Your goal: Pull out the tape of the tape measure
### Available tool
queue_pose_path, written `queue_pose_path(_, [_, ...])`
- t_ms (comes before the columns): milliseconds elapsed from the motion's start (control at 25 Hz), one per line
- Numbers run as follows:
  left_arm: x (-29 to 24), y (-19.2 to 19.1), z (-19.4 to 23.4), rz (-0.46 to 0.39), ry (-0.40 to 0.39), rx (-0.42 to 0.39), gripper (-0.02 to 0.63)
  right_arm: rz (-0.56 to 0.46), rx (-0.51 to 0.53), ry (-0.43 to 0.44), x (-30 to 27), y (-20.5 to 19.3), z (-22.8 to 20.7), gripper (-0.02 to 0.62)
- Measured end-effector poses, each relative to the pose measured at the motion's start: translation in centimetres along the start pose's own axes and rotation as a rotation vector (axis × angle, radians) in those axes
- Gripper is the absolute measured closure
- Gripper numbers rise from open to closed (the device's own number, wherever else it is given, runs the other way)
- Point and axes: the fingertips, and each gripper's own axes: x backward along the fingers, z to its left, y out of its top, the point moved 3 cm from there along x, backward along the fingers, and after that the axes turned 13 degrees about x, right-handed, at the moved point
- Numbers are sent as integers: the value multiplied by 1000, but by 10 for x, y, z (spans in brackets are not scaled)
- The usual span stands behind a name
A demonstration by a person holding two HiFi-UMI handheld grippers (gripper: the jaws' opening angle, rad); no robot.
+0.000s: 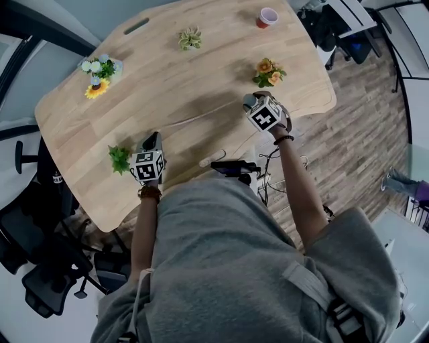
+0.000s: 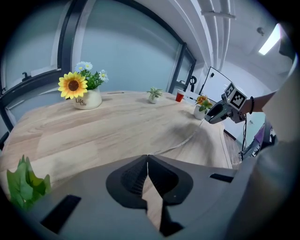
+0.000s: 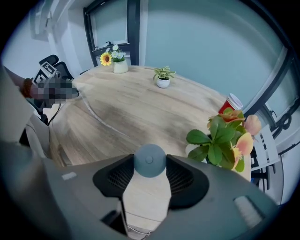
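Note:
My right gripper [image 1: 253,103] is shut on the tape measure's round blue-grey case [image 3: 150,160], which sits between its pads above the wooden table [image 1: 167,87]. My left gripper [image 1: 153,140] hovers at the table's near edge with its jaws closed tip to tip [image 2: 147,160] on the end of the tape. The thin tape [image 2: 183,140] runs in a slack curve over the tabletop from the left jaws to the right gripper [image 2: 219,112]. In the right gripper view the tape [image 3: 101,119] leads off left towards the left gripper [image 3: 52,86].
An orange-flower pot [image 1: 269,72] stands just beyond the right gripper. A small leafy plant [image 1: 120,158] sits beside the left gripper. A sunflower pot [image 1: 99,74], a green succulent [image 1: 190,39] and a red cup [image 1: 267,17] stand farther back. Office chairs [image 1: 47,268] are at the left.

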Motion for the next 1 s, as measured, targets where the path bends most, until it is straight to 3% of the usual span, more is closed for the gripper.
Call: queue_pose_path(1000, [-8, -23, 8, 74, 73, 33, 594, 29, 11, 59, -34, -14, 9, 370])
